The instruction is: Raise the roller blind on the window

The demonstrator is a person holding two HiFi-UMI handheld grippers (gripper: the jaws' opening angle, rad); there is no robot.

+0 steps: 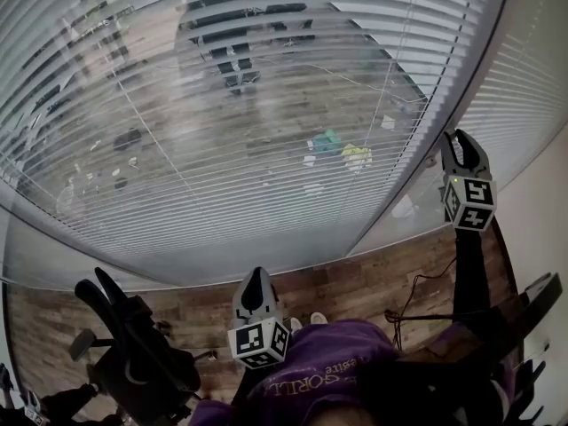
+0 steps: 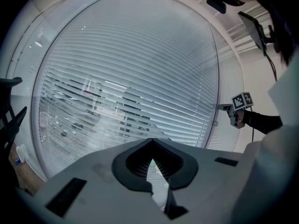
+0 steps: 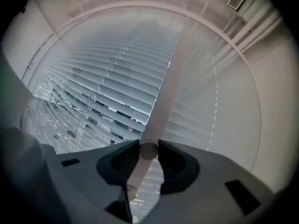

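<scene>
A blind of grey horizontal slats [image 1: 222,105] hangs lowered over the big window; outdoor ground shows between the slats. My right gripper [image 1: 463,140] is raised at the blind's right edge, beside the window's upright post [image 1: 417,167]. In the right gripper view, my right gripper [image 3: 148,151] is shut on a thin white wand [image 3: 164,90] that hangs in front of the slats [image 3: 107,92]. My left gripper [image 1: 256,275] sits low in the middle, short of the blind, with its jaws together and nothing held. From the left gripper [image 2: 150,143] I see the blind [image 2: 131,78] and the right gripper [image 2: 221,107].
A second slatted blind [image 1: 524,105] covers the pane to the right of the post. A black office chair [image 1: 133,353] stands at the lower left on the wooden floor [image 1: 355,282]. A thin cable [image 1: 417,291] trails across the floor. Black equipment [image 1: 532,300] sits at the lower right.
</scene>
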